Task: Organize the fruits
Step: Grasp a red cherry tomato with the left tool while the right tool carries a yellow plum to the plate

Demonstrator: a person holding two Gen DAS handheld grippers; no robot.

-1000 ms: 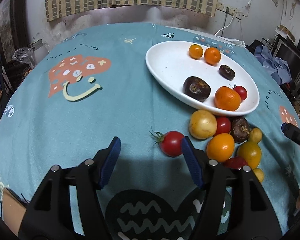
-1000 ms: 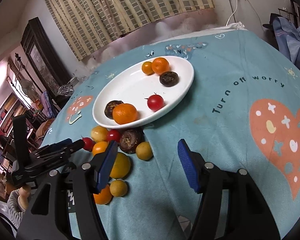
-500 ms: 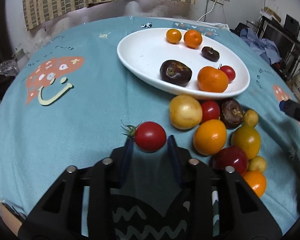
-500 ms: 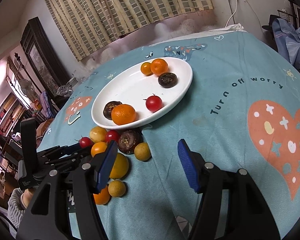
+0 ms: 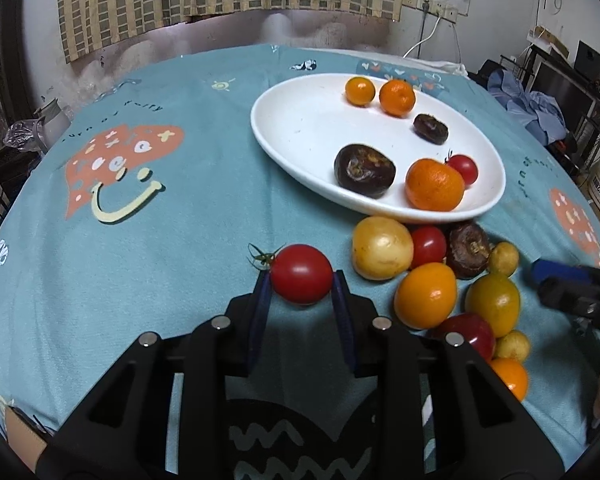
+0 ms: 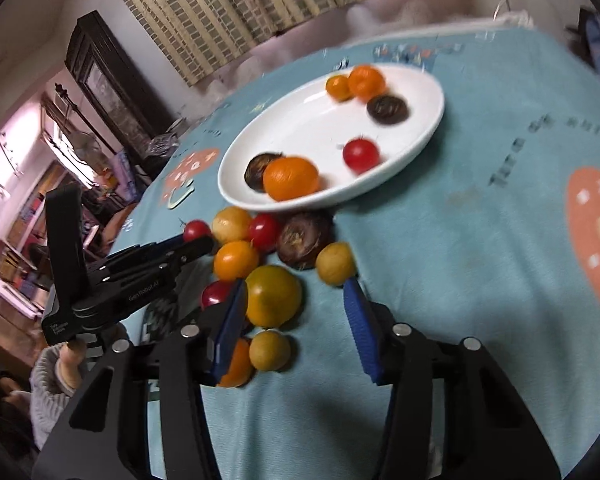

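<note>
Six fruits sit on the white plate [image 5: 284, 136] already, so the left gripper [image 5: 301, 280] is clamped on the red tomato [image 5: 301, 274] just off the loose pile, presumably plate-bound; a second ago it was wide open. Right gripper [image 6: 296, 304], jaws apart, has dropped toward the yellow-green fruit [image 6: 273, 296]

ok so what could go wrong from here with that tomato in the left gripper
The left gripper pinches the cherry tomato only at its fingertips, so it might slip out or get squashed. The white plate already holds six fruits, and a dropped tomato may roll. The open right gripper could knock the loose pile.
</note>
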